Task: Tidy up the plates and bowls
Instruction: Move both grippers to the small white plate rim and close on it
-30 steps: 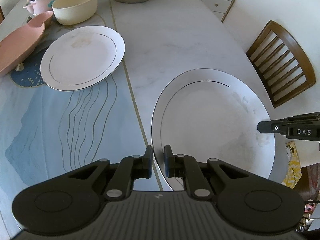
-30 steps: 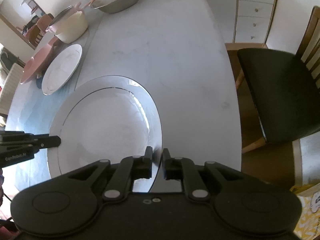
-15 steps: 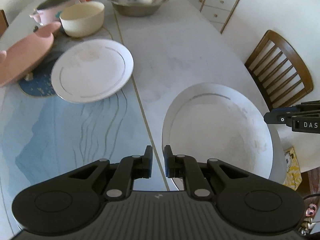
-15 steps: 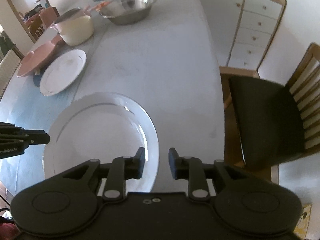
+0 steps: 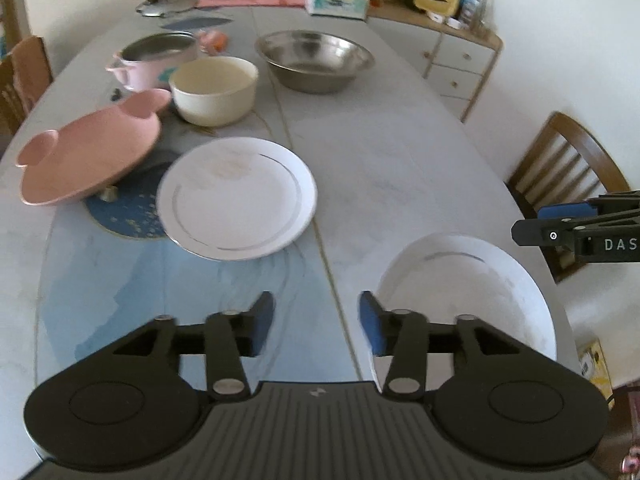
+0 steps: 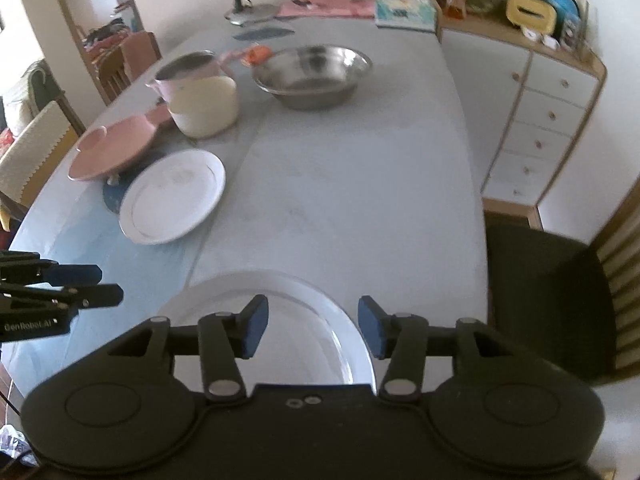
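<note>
A large white plate (image 5: 468, 292) lies flat at the near end of the table (image 5: 380, 160); it also shows in the right wrist view as the large white plate (image 6: 280, 304). My left gripper (image 5: 316, 322) hovers off its left edge, jaws opening, nothing between them. My right gripper (image 6: 310, 324) hangs above the plate's right part, jaws opening and apart from it. A second white plate (image 5: 236, 204) sits further back, beside a pink eared dish (image 5: 92, 152), a cream bowl (image 5: 216, 88), a pink pot (image 5: 156, 56) and a steel bowl (image 5: 316, 60).
A blue round mat (image 5: 124, 208) lies under the pink dish. Wooden chairs stand at the right (image 5: 568, 168) and far left (image 5: 24, 76). A white drawer cabinet (image 6: 536, 120) with clutter on top stands by the wall. A lamp base (image 5: 164, 2) and tissue box (image 5: 336, 0) sit at the table's far end.
Both grippers let go of the large plate's rim, opened, and rose back from it. The plate now lies flat on the table.
</note>
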`<state>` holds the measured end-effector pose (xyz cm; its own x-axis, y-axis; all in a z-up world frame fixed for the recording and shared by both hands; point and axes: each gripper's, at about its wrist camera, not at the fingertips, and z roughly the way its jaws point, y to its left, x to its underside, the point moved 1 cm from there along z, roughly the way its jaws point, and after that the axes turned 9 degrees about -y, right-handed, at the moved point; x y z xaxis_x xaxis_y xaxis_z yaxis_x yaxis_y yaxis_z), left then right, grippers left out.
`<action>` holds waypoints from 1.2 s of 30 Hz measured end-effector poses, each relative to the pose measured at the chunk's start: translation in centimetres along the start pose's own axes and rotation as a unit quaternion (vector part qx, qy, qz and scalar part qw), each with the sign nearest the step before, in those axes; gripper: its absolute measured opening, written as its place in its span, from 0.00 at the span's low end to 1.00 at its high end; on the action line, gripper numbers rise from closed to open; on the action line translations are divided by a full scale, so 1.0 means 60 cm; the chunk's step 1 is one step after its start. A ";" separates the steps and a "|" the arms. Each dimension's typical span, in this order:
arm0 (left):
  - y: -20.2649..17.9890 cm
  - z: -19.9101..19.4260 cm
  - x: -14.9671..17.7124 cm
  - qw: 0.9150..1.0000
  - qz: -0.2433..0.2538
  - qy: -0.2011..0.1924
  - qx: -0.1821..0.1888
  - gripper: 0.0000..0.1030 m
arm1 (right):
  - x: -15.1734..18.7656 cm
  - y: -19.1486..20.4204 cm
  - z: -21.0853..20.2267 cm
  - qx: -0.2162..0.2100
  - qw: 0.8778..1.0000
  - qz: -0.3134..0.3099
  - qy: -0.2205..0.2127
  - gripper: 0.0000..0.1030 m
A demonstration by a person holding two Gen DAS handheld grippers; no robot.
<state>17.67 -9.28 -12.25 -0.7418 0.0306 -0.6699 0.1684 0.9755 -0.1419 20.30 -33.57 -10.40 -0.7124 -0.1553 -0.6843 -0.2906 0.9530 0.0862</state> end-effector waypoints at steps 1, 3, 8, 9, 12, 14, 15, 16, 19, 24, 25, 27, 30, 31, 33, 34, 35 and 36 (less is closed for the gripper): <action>0.006 -0.001 -0.003 1.000 -0.004 -0.005 -0.006 0.53 | -0.008 0.006 0.004 -0.002 1.000 -0.005 -0.004 0.55; 0.019 -0.002 -0.012 1.000 -0.006 -0.012 -0.018 0.53 | -0.026 0.014 0.010 -0.009 1.000 -0.018 -0.012 0.63; 0.051 -0.007 -0.045 0.998 -0.013 -0.042 -0.054 0.63 | -0.095 0.003 0.008 -0.008 0.999 -0.029 -0.035 0.70; 0.056 -0.008 -0.051 0.997 -0.013 -0.051 -0.062 0.67 | -0.115 -0.003 0.004 -0.007 0.998 -0.034 -0.045 0.72; 0.074 -0.002 -0.068 0.994 -0.014 -0.071 -0.083 0.72 | -0.165 -0.014 -0.002 -0.005 0.996 -0.050 -0.068 0.76; 0.085 0.012 -0.073 0.993 -0.014 -0.073 -0.096 0.72 | -0.187 -0.016 0.004 -0.011 0.996 -0.057 -0.075 0.76; 0.091 0.020 -0.073 0.992 -0.017 -0.071 -0.102 0.72 | -0.196 -0.016 0.010 -0.014 0.995 -0.059 -0.076 0.76; 0.097 0.028 -0.074 0.992 -0.020 -0.068 -0.106 0.72 | -0.201 -0.014 0.018 -0.019 0.995 -0.062 -0.076 0.77; 0.116 0.053 -0.070 0.989 -0.030 -0.060 -0.129 0.72 | -0.210 -0.003 0.051 -0.037 0.995 -0.071 -0.067 0.77; 0.144 0.087 -0.062 0.986 -0.046 -0.041 -0.154 0.72 | -0.203 0.020 0.120 -0.062 0.994 -0.083 -0.027 0.77; 0.148 0.093 -0.062 0.985 -0.046 -0.039 -0.159 0.72 | -0.199 0.025 0.133 -0.066 0.994 -0.084 -0.019 0.77; 0.157 0.106 -0.063 0.984 -0.053 -0.035 -0.165 0.72 | -0.194 0.037 0.159 -0.074 0.993 -0.089 -0.006 0.77; 0.168 0.124 -0.065 0.983 -0.066 -0.029 -0.169 0.72 | -0.184 0.059 0.200 -0.090 0.991 -0.096 0.014 0.76; 0.172 0.131 -0.066 0.983 -0.071 -0.026 -0.169 0.72 | -0.180 0.067 0.215 -0.093 0.990 -0.099 0.021 0.76; 0.179 0.144 -0.067 0.983 -0.079 -0.021 -0.162 0.72 | -0.171 0.079 0.242 -0.101 0.989 -0.103 0.038 0.73; 0.182 0.149 -0.068 0.983 -0.083 -0.018 -0.163 0.72 | -0.168 0.085 0.256 -0.104 0.988 -0.108 0.046 0.72; 0.184 0.155 -0.069 0.983 -0.088 -0.013 -0.164 0.72 | -0.165 0.089 0.267 -0.105 0.987 -0.111 0.051 0.69; 0.188 0.160 -0.070 0.983 -0.094 -0.007 -0.160 0.72 | -0.163 0.094 0.278 -0.108 0.986 -0.114 0.056 0.67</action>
<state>28.91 -0.51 -18.06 -0.7303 -0.1581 -0.6646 -0.1856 0.9822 -0.0297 36.28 -22.37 -15.28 -0.6758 -0.3983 -0.6202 -0.5719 0.8142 0.1004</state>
